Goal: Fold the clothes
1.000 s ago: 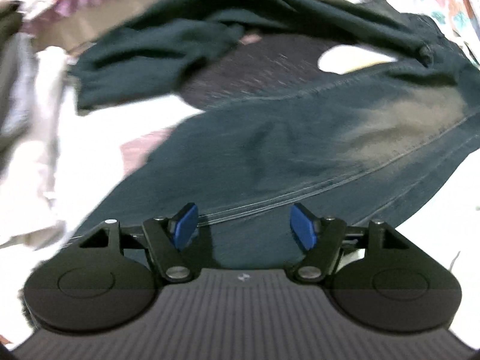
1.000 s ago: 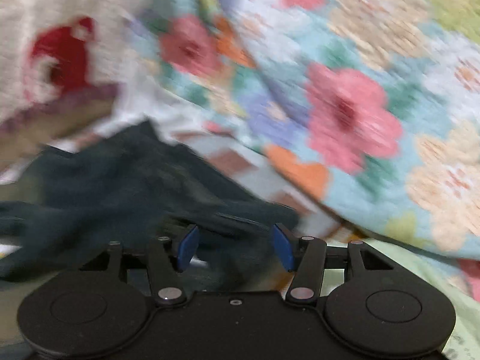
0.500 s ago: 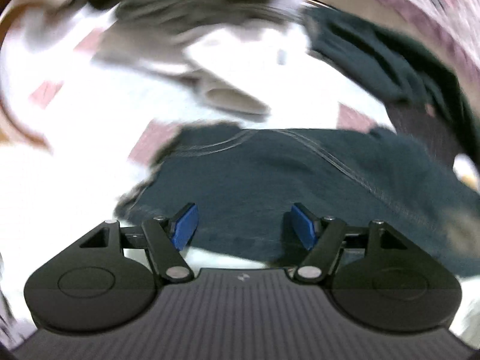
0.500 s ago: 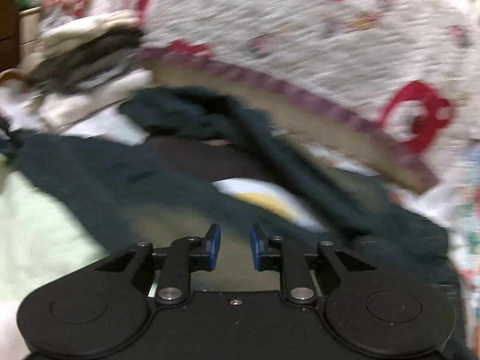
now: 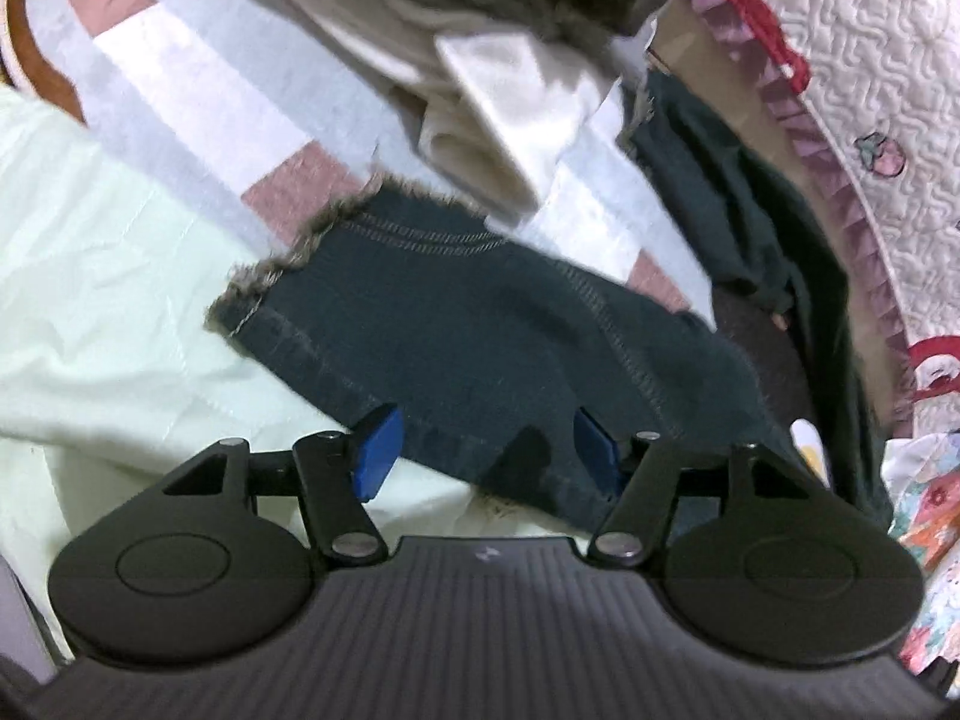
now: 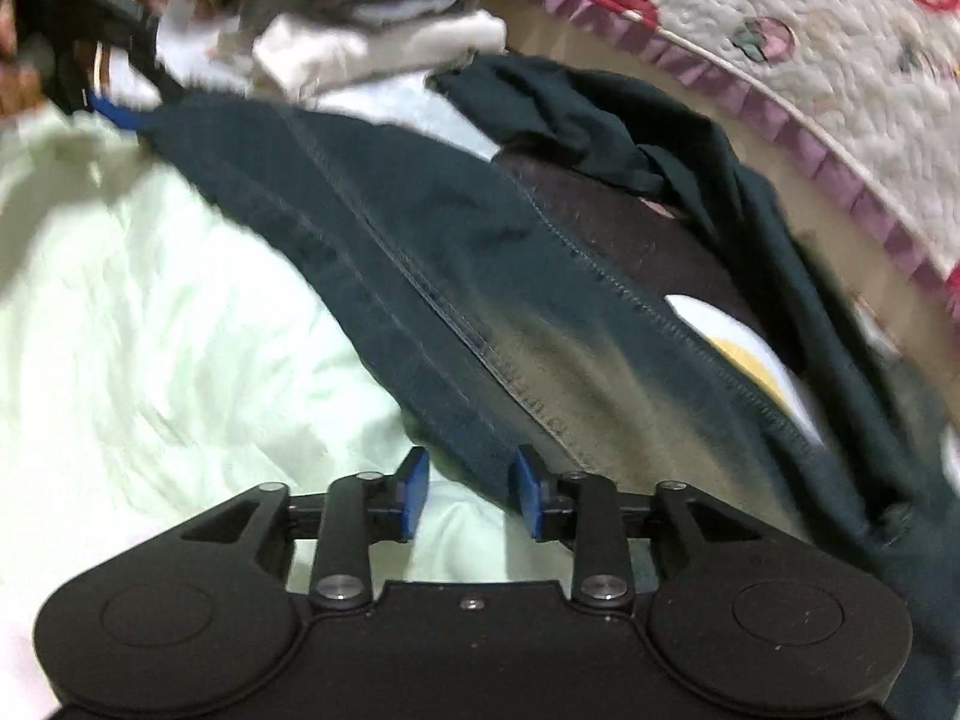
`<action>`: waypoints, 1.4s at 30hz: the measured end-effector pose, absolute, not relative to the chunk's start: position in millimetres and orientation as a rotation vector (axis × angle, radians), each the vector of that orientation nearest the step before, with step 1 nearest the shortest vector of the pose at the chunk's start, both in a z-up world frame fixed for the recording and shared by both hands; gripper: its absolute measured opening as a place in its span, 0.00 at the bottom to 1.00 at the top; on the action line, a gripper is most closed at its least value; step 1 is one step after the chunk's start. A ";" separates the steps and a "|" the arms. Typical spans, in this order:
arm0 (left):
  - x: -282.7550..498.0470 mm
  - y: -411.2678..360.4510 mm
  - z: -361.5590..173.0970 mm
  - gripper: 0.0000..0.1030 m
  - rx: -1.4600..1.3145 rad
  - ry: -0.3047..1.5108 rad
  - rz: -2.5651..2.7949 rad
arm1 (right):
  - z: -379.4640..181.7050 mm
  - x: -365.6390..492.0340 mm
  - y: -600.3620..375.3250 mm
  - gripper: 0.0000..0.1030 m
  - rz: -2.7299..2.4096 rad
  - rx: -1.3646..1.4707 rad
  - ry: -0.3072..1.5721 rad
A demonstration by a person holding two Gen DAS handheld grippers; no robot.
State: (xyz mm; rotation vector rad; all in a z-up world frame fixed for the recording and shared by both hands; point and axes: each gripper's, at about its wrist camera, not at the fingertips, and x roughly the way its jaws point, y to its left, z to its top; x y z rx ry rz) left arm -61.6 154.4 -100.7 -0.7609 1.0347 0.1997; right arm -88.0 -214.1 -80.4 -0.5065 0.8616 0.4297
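Observation:
A pair of dark blue jeans lies stretched across a pale green sheet, its frayed hem ahead of my left gripper. The left jaws are closing, with the leg's side edge lying between the blue pads, which do not press on it. In the right wrist view the jeans run diagonally, faded at the thigh. My right gripper sits at their lower edge. Its jaws are opening, with the denim edge just ahead between the pads. The left gripper shows far off by the hem.
A dark green garment lies bunched behind the jeans. Folded clothes are stacked at the back, on a white and pink striped cloth. A quilted white blanket with a purple frill borders the right side.
My left gripper has slid along the jeans from the thigh to the hem end. My right gripper swung from the floral cloth to the jeans, closed narrowly, then widened again.

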 end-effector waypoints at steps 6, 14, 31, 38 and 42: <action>-62.9 156.8 -103.4 0.64 -0.781 1.040 0.179 | -88.5 -79.8 -200.6 0.44 0.414 -0.570 0.873; -72.8 161.5 -108.5 0.67 -0.920 1.049 0.144 | -45.8 -61.5 -229.4 0.08 0.373 -0.303 0.720; -65.6 126.4 -122.2 0.71 -0.896 1.076 0.240 | -14.5 -58.9 -264.9 0.08 0.374 -0.042 0.719; -63.0 109.3 -115.2 0.51 -0.746 1.058 0.286 | -38.5 -68.8 -271.2 0.07 0.455 0.015 0.793; -66.3 103.9 -103.6 0.33 -0.658 1.058 0.279 | -51.2 -83.8 -268.2 0.06 0.501 0.004 0.829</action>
